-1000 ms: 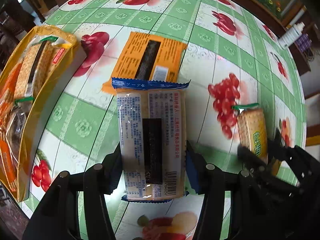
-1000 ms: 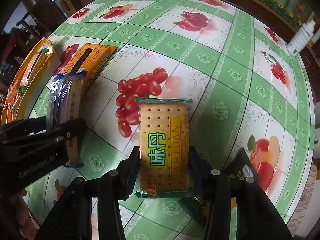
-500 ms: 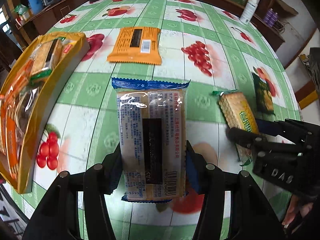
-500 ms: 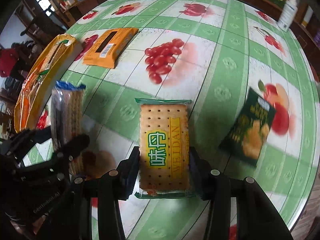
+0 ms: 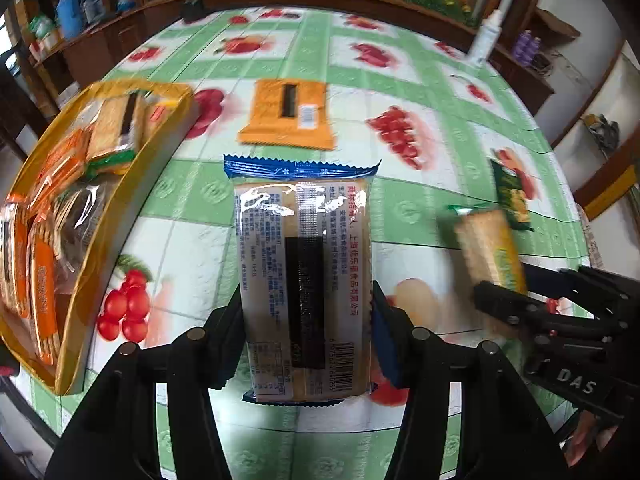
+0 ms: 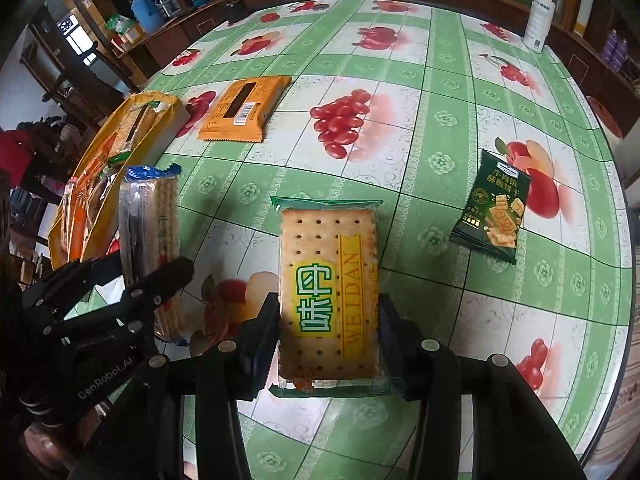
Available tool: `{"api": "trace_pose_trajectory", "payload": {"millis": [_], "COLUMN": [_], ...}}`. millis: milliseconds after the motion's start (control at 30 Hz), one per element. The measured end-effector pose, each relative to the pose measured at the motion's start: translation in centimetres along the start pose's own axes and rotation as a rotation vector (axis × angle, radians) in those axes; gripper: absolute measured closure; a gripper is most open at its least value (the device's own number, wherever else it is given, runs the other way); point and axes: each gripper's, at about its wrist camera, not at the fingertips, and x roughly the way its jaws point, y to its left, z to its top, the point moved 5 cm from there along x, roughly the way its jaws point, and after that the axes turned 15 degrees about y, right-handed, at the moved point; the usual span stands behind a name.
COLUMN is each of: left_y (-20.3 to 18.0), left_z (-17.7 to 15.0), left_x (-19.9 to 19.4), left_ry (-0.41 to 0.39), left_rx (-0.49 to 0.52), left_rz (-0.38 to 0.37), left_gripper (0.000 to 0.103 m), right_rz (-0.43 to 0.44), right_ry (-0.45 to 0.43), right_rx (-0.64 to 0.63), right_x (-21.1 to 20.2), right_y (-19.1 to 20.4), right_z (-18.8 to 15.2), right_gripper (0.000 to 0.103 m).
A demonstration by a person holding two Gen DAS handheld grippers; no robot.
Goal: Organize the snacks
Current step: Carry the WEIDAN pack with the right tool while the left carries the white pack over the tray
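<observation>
My left gripper (image 5: 306, 312) is shut on a blue-edged cracker pack (image 5: 302, 264), held above the table. My right gripper (image 6: 328, 320) is shut on a green-edged Weidan cracker pack (image 6: 328, 292), also held in the air. Each gripper shows in the other's view: the left gripper (image 6: 132, 280) with its pack (image 6: 150, 224) at the left, the right gripper (image 5: 520, 304) with its pack (image 5: 488, 248) at the right. A yellow box (image 5: 100, 216) holding several snack packs stands at the table's left edge; it also shows in the right wrist view (image 6: 104, 160).
An orange snack pack (image 5: 288, 114) (image 6: 244, 110) lies face down on the fruit-print tablecloth (image 6: 440, 92) past the box. A small dark green cracker bag (image 6: 492, 208) (image 5: 512, 196) lies at the right. A white bottle (image 6: 540, 12) stands at the far edge.
Both grippers have lifted and drawn back with their packs, so more of the table shows. The box, orange pack and green bag have not moved.
</observation>
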Motion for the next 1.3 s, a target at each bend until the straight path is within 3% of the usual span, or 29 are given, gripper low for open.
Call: {"api": "trace_pose_trajectory", "payload": {"millis": [233, 433, 667, 933, 1300], "left_y": [2.3, 2.5, 4.6, 10.8, 22.5], "left_z": [0.4, 0.3, 0.4, 1.0, 4.3], "left_x": [0.2, -1.6, -4.4, -5.7, -6.2], "left_ry": [0.031, -0.032, -0.125, -0.158, -0.102], "left_rx": [-0.074, -0.055, -0.062, -0.159, -0.335], "left_rz": [-0.062, -0.056, -0.009, 0.052, 0.088], "left_gripper": [0.050, 0.050, 0.049, 0.049, 0.049], "right_rz": [0.023, 0.045, 0.078, 0.127, 0.192], "right_ry": [0.007, 0.000, -0.011, -0.020, -0.029], "right_rx": [0.044, 0.033, -0.037, -0.145, -0.223], "right_x": [-0.2, -0.7, -1.4, -1.9, -1.1], "right_y": [-0.8, 0.1, 3.8, 10.4, 20.8], "right_z": [-0.6, -0.4, 1.1, 4.9, 13.5], "right_gripper": [0.055, 0.055, 0.055, 0.055, 0.055]}}
